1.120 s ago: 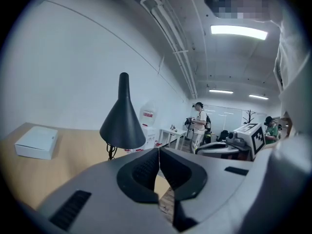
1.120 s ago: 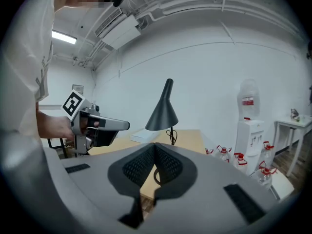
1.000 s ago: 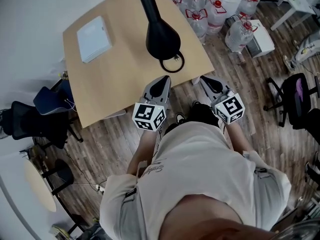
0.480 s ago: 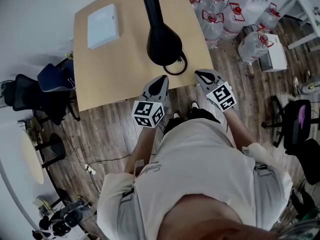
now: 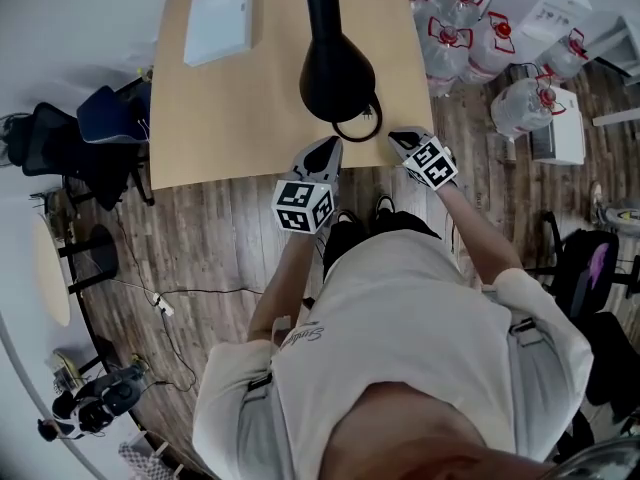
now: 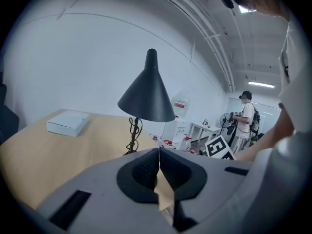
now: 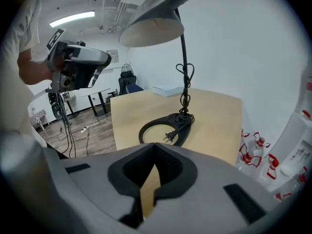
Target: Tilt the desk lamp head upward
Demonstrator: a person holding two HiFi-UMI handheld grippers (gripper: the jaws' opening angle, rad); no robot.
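A black desk lamp stands on the wooden table (image 5: 220, 118). Its cone-shaped head (image 5: 336, 76) points down over a ring base (image 5: 358, 126); the unplugged cord (image 7: 171, 134) lies across that base. In the left gripper view the lamp head (image 6: 147, 97) sits ahead and above the jaws. In the right gripper view the shade (image 7: 153, 21) hangs up and left, the stem (image 7: 185, 62) behind. My left gripper (image 5: 327, 154) and right gripper (image 5: 402, 139) hover at the table's near edge, both shut on nothing, apart from the lamp.
A white box (image 5: 219, 22) lies on the far left of the table. Water jugs (image 5: 460, 18) crowd the floor to the right. Office chairs (image 5: 70, 143) stand left of the table. Another person (image 6: 245, 118) stands far off in the room.
The head view has shifted so the table and lamp sit higher in frame. Both grippers have moved forward to the table's near edge, the right one closing in on the lamp base.
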